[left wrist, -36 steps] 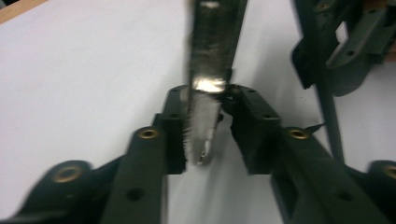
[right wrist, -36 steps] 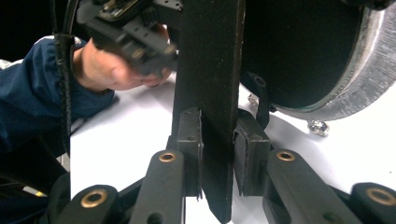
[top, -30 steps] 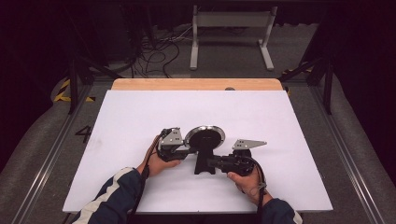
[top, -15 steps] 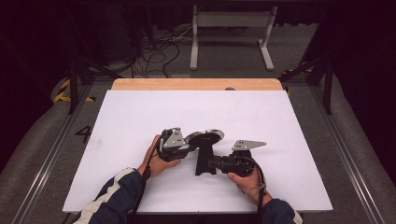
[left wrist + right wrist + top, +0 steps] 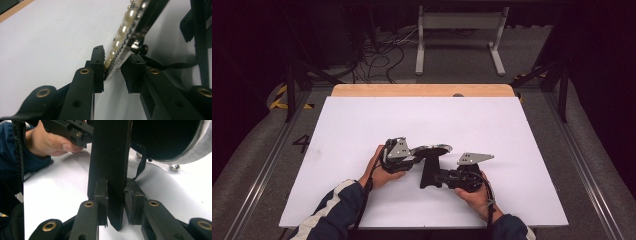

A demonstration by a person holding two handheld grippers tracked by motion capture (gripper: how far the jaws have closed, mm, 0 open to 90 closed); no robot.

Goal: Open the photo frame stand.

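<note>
My left gripper is clamped on the pearl-studded rim of a round mirror, and my right gripper is clamped on its flat black stand — together they hold it tilted just above the white table, near the front middle. From the left gripper the mirror runs out toward three o'clock; from the right, the stand sits at nine o'clock. The risk I see is the left grip: it bites only the rim's edge over round beads, so a twist between hands could pop it loose or strain the hinge. Both hands sit low, forearms coming in from six o'clock, grippers pointing inward at each other.
</note>
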